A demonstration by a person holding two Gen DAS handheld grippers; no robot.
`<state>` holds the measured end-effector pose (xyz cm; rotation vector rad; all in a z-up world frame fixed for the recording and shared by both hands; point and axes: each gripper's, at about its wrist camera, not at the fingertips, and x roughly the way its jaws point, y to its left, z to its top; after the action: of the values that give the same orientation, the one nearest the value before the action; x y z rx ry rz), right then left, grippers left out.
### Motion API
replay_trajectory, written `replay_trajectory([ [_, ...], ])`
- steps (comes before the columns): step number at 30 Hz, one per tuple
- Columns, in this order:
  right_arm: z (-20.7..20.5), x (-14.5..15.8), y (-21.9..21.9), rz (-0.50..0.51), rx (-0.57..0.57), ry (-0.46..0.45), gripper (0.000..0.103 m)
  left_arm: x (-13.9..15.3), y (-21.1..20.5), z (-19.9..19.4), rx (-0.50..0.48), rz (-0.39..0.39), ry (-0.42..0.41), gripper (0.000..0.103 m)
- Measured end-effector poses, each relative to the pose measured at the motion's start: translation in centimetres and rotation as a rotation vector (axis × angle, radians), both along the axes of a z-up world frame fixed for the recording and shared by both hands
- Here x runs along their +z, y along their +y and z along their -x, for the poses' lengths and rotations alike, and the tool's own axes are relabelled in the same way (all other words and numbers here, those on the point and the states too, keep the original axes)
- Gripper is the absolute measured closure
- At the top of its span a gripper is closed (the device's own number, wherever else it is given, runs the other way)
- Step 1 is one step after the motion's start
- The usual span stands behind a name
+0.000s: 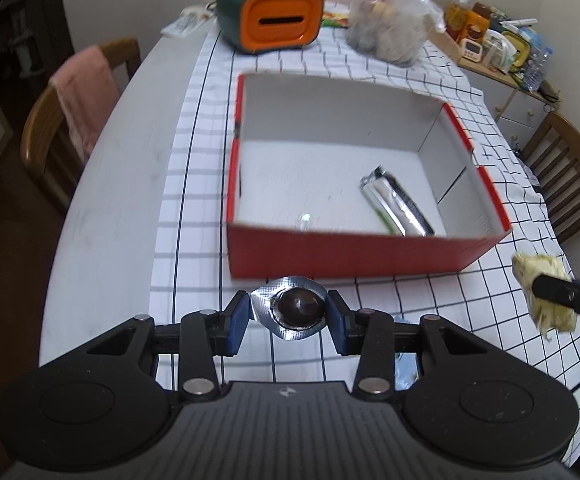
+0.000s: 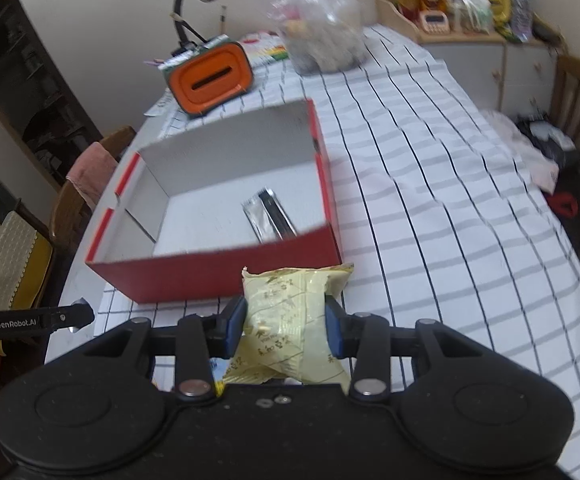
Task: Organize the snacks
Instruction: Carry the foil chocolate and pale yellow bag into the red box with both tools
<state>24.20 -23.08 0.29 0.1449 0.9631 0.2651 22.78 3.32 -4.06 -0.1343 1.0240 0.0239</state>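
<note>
Snacks were held in both grippers above the counter (image 1: 122,184): a foil-wrapped chocolate (image 1: 296,307) was clamped in the left gripper (image 1: 290,320), and a yellow packet (image 2: 290,320) in the right gripper (image 2: 286,324). A silver bar (image 1: 396,206) lay inside the red box (image 1: 350,254).

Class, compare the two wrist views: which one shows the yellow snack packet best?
The right wrist view. There the yellow snack packet fills the centre, pinched between the right gripper pads, with its print visible. The left wrist view shows it only small at the right edge, partly covered by a gripper finger.
</note>
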Motion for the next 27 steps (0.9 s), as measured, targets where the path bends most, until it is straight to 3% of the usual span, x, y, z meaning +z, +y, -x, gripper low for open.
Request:
replay_trajectory([
  [7, -3.4, 2.5, 1.9, 0.044, 0.086, -0.084, 0.063, 2.0, -1.2, -2.8, -0.023, -0.063, -0.053, 0.063],
  [12, -6.3, 2.7, 3.2, 0.077, 0.142, -0.102, 0.063, 1.9, -2.0, -5.5, -0.026, -0.108, -0.054, 0.063],
  [27, -13.9, -2.4, 7.4, 0.176, 0.283, -0.034, 0.063, -3.2, -3.1, -12.3, -0.021, -0.158, 0.072, 0.063],
])
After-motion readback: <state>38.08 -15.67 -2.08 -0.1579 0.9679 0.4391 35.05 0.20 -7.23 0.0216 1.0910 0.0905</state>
